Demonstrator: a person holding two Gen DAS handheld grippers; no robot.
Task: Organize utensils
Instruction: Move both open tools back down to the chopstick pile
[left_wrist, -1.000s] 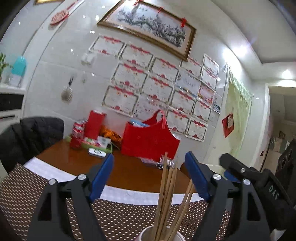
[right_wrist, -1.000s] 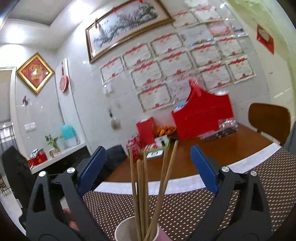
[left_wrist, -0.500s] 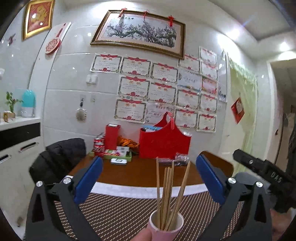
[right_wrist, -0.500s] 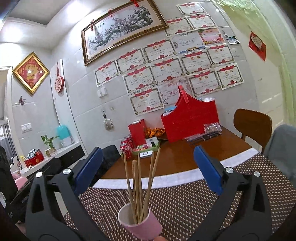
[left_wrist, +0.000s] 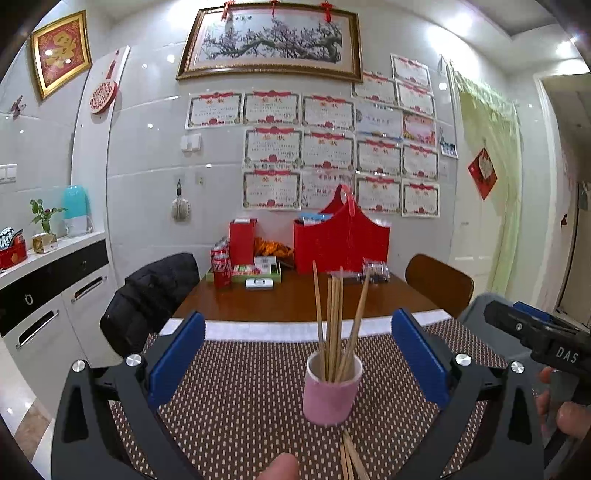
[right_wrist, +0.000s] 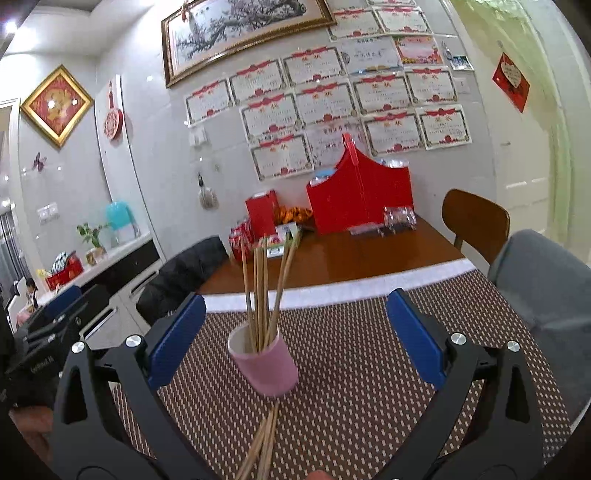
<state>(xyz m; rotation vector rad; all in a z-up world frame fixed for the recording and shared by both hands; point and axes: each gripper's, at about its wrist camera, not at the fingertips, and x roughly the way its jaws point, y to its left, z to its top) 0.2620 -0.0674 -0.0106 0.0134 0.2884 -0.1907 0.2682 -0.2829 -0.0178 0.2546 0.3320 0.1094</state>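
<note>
A pink cup (left_wrist: 330, 389) stands upright on a brown dotted placemat (left_wrist: 240, 387) and holds several wooden chopsticks (left_wrist: 334, 321). More loose chopsticks (left_wrist: 351, 458) lie on the mat in front of the cup. My left gripper (left_wrist: 297, 362) is open and empty, with the cup ahead between its blue pads. In the right wrist view the cup (right_wrist: 266, 363) and the loose chopsticks (right_wrist: 262, 446) show too. My right gripper (right_wrist: 295, 336) is open and empty, with the cup ahead left of centre.
The wooden table (left_wrist: 295, 299) carries a red basket (left_wrist: 341, 240), red cans and boxes (left_wrist: 232, 254) at the far wall. A chair with a black jacket (left_wrist: 155, 291) stands left, a brown chair (left_wrist: 439, 282) right. White cabinets (left_wrist: 44, 295) run along the left.
Both grippers have pulled back and risen, so the cup stands farther ahead and in full view. The loose chopsticks on the mat have come into view.
</note>
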